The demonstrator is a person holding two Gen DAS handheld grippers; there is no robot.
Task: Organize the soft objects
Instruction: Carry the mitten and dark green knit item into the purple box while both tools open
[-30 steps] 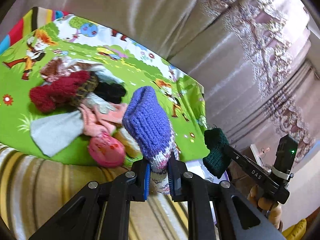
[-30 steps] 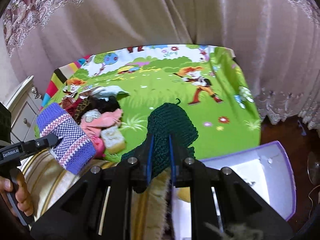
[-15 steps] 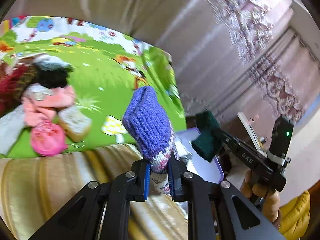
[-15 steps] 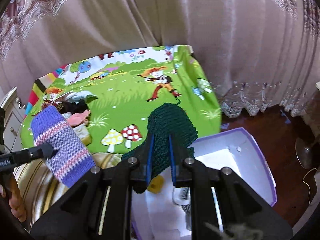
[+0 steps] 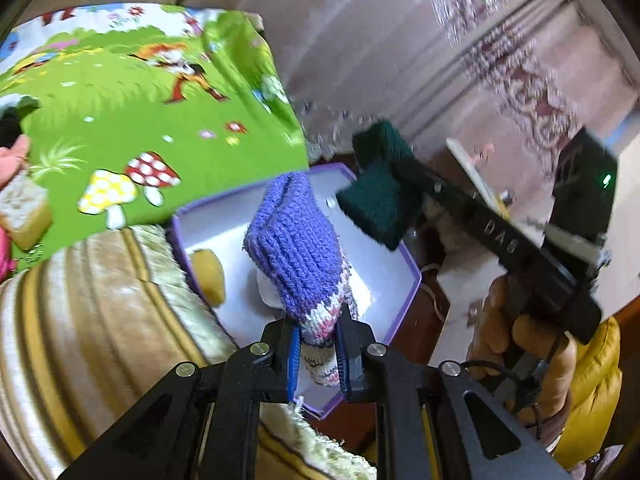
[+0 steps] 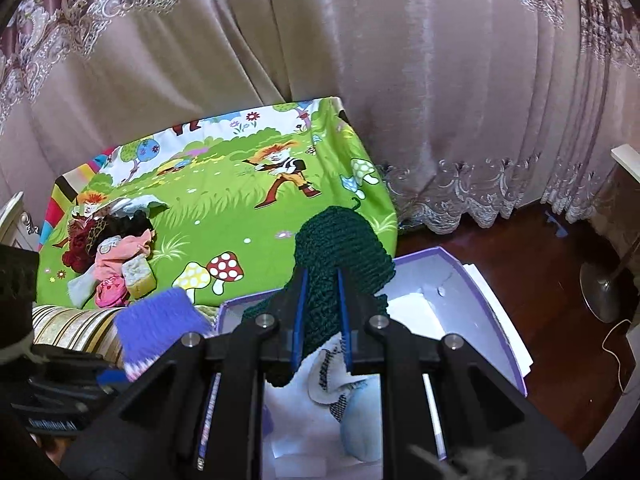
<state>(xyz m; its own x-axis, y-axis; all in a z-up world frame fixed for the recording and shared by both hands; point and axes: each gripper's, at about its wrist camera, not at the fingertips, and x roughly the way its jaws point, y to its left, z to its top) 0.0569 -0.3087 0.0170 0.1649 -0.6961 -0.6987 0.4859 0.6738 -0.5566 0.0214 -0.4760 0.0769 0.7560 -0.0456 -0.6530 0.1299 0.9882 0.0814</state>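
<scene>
My left gripper (image 5: pixel 318 354) is shut on a purple knitted sock (image 5: pixel 296 248) with a white and pink striped cuff, held above the white box with a purple rim (image 5: pixel 404 304). My right gripper (image 6: pixel 322 320) is shut on a dark green knitted sock (image 6: pixel 340 248), also above the box (image 6: pixel 508 320). The green sock (image 5: pixel 378 196) and the right gripper show in the left wrist view. The purple sock (image 6: pixel 160 320) shows in the right wrist view. A pile of soft items (image 6: pixel 108 256) lies on the green cartoon mat (image 6: pixel 240 208).
The box holds a yellow item (image 5: pixel 208 276) and white and pale blue cloth (image 6: pixel 344 384). A striped beige cushion (image 5: pixel 80 320) borders the box. Curtains (image 6: pixel 360 80) hang behind. Dark wood floor (image 6: pixel 540 248) and a fan base (image 6: pixel 604 284) lie to the right.
Both grippers have swung right from the mat to above the box, each still holding its sock. The pile of soft items has dropped away to the left.
</scene>
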